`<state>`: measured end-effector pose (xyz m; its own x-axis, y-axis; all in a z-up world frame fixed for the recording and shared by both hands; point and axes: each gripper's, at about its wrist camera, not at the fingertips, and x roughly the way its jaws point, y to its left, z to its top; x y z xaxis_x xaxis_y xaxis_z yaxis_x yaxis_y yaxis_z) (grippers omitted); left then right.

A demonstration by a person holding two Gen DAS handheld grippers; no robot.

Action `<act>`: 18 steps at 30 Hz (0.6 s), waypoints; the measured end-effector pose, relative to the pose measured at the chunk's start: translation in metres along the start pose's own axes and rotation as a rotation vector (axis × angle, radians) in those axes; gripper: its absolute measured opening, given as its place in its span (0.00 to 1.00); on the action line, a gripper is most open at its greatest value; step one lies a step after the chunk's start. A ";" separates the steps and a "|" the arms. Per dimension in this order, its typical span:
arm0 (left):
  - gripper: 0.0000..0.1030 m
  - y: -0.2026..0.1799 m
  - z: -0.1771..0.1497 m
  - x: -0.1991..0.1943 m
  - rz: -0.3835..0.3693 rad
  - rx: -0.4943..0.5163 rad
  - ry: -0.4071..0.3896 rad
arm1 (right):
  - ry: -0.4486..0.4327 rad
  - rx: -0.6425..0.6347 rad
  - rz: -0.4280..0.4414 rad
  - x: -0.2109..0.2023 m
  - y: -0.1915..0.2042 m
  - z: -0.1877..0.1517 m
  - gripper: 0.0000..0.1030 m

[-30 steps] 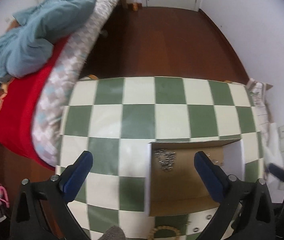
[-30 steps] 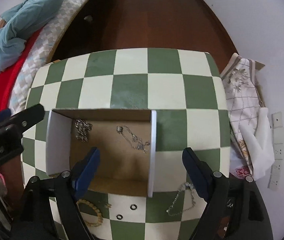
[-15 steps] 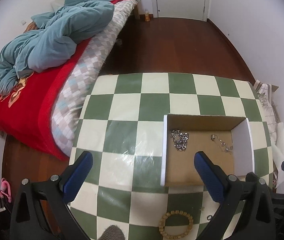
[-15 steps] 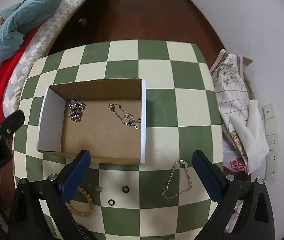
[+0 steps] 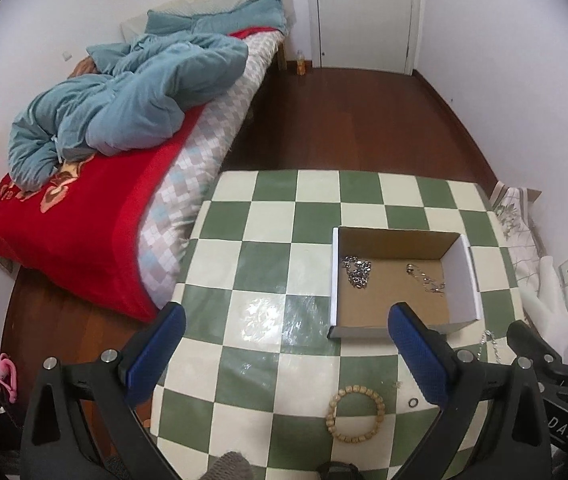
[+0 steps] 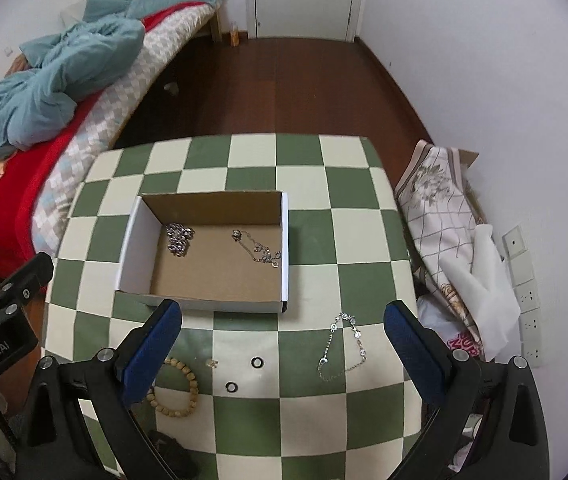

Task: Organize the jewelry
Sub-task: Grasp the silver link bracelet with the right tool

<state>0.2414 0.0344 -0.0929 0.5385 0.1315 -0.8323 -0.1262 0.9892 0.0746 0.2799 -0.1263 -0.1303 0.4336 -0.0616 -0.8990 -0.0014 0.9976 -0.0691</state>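
Observation:
An open cardboard box (image 6: 284,248) (image 5: 466,276) sits on the green-and-cream checkered table. Inside lie a bunched silver chain (image 6: 179,237) (image 5: 358,271) and a thin silver chain (image 6: 257,249) (image 5: 426,278). In front of the box lie a silver bracelet (image 6: 342,346), two small dark rings (image 6: 257,362) (image 6: 231,387), a tiny gold piece (image 6: 212,363) and a wooden bead bracelet (image 6: 177,390) (image 5: 356,414). My right gripper (image 6: 281,344) is open and empty, raised above these loose pieces. My left gripper (image 5: 286,348) is open and empty, above the table left of the box.
A bed (image 5: 83,216) with a red blanket and a blue quilt stands close to the table's left edge. Patterned cloth and white plastic (image 6: 444,240) lie against the wall on the right, beside wall sockets (image 6: 526,292). Brown floor and a door lie beyond the table.
Both grippers have pulled back and risen away from the box, so more of the table and room shows. The loose jewelry in front of the box has come into view. Both stay open.

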 end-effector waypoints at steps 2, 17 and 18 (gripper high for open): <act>1.00 0.002 -0.004 -0.013 -0.001 -0.003 -0.021 | -0.025 0.003 0.014 -0.015 0.000 -0.004 0.99; 1.00 -0.016 -0.055 -0.001 0.053 0.040 0.029 | 0.003 0.179 0.049 -0.017 -0.080 -0.071 0.74; 1.00 -0.017 -0.059 0.007 0.061 0.041 0.051 | 0.038 0.195 0.045 -0.002 -0.090 -0.076 0.72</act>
<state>0.1982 0.0144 -0.1324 0.4876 0.1893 -0.8523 -0.1230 0.9814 0.1476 0.2107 -0.2181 -0.1555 0.4029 -0.0143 -0.9152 0.1558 0.9864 0.0532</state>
